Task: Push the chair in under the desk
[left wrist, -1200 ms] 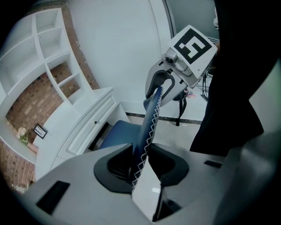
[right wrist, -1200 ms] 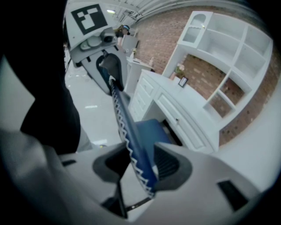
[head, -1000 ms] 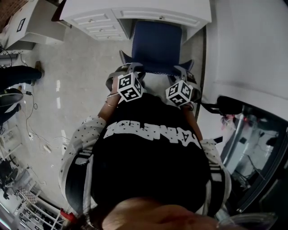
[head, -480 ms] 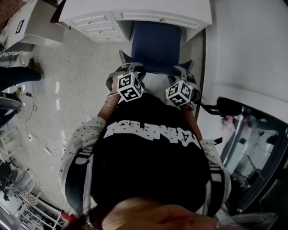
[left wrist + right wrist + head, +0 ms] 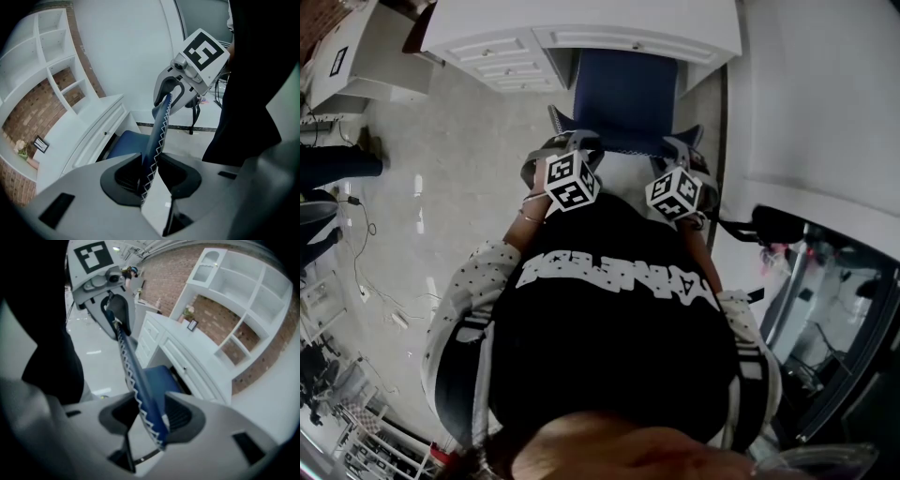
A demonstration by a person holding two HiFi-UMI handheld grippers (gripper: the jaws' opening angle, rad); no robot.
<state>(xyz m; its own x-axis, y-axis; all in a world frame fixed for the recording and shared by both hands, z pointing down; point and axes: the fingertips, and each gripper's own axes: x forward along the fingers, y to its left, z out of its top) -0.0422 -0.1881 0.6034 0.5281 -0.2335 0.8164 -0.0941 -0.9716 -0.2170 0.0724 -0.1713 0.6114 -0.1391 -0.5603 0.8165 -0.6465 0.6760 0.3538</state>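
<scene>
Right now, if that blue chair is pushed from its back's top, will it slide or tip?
The chair probably slides: the floor looks smooth, though its feet are hidden. Both the left hand-held gripper and right hand-held gripper clamp the backrest high up, so a hard shove might tilt it. Its stitched edge looks stiff.

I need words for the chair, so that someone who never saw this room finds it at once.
Look for the white desk with drawers. In its knee opening stands the chair, partly under the desktop. It is the only dark blue thing, with white zigzag stitching on the edge that the left gripper and right gripper clamp.
</scene>
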